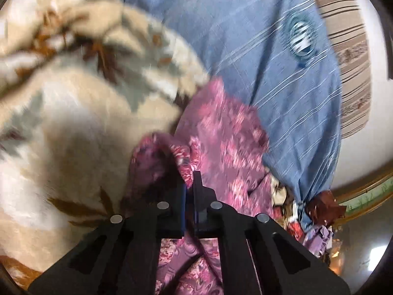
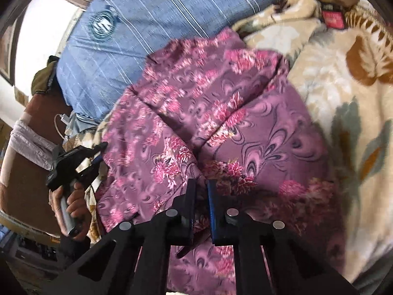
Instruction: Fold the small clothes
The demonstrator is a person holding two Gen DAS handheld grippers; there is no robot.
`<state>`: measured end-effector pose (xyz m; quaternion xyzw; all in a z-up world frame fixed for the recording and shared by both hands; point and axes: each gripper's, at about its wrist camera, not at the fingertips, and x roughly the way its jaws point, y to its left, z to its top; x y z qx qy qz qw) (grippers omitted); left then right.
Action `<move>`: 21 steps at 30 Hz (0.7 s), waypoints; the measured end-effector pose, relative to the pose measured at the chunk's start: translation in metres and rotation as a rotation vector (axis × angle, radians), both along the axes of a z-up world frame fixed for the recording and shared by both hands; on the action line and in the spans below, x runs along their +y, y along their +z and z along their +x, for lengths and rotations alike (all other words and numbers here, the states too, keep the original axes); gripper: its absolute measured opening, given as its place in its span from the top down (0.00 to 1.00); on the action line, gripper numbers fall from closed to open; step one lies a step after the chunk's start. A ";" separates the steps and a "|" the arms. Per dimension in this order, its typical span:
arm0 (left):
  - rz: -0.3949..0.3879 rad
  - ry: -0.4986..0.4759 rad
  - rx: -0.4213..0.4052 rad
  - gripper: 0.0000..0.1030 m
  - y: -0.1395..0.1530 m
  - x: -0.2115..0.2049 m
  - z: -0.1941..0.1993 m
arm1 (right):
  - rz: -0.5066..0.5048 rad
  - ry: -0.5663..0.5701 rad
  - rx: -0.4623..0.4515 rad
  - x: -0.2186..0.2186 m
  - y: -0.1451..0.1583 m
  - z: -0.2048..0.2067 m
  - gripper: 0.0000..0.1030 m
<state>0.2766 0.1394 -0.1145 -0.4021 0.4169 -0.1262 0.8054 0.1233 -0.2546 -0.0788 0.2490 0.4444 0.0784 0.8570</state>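
Both grippers have a pinch now: the left gripper [image 1: 189,184] is clamped on a bunched edge of the purple floral garment [image 2: 221,113], and the right gripper [image 2: 201,186] is closed on a ridge of it. It lies rumpled on the fluffy cream blanket [image 2: 339,103], thin and slinky, so I'd say folding has barely begun. Beyond sits a striped blue pillow [image 1: 245,36].
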 end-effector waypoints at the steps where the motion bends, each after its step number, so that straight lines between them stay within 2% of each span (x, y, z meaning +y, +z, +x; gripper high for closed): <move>1: 0.018 0.008 -0.017 0.98 0.006 -0.001 -0.002 | -0.009 0.001 -0.007 -0.001 0.003 -0.003 0.92; 3: 0.053 0.005 -0.013 0.98 0.007 -0.005 -0.002 | -0.030 -0.003 -0.008 -0.001 0.004 -0.006 0.92; 7: 0.118 -0.036 0.152 0.97 -0.027 -0.013 0.013 | -0.104 -0.018 0.070 0.000 -0.033 0.010 0.92; 8: 0.124 -0.044 0.157 0.97 -0.030 -0.014 0.013 | -0.088 -0.013 0.090 0.000 -0.042 0.011 0.92; 10: 0.138 -0.031 0.140 0.92 -0.022 -0.011 0.010 | -0.043 -0.023 0.068 -0.001 -0.040 0.007 0.87; 11: 0.179 -0.018 0.113 0.84 -0.013 -0.009 0.005 | -0.043 -0.023 0.052 -0.001 -0.036 0.004 0.86; 13: 0.256 -0.004 0.080 0.75 -0.002 -0.008 -0.003 | -0.041 -0.018 0.019 -0.004 -0.024 -0.004 0.83; 16: 0.405 -0.024 0.010 0.71 0.023 -0.017 -0.023 | -0.042 0.002 -0.030 -0.007 -0.006 -0.017 0.67; 18: 0.448 -0.034 -0.043 0.58 0.041 -0.020 -0.041 | -0.051 0.014 -0.079 -0.010 0.008 -0.027 0.52; 19: 0.452 -0.036 -0.060 0.51 0.047 -0.020 -0.050 | -0.047 0.024 -0.100 -0.012 0.014 -0.032 0.50; 21: 0.491 -0.055 -0.112 0.45 0.064 -0.030 -0.072 | -0.039 0.042 -0.140 -0.015 0.027 -0.037 0.44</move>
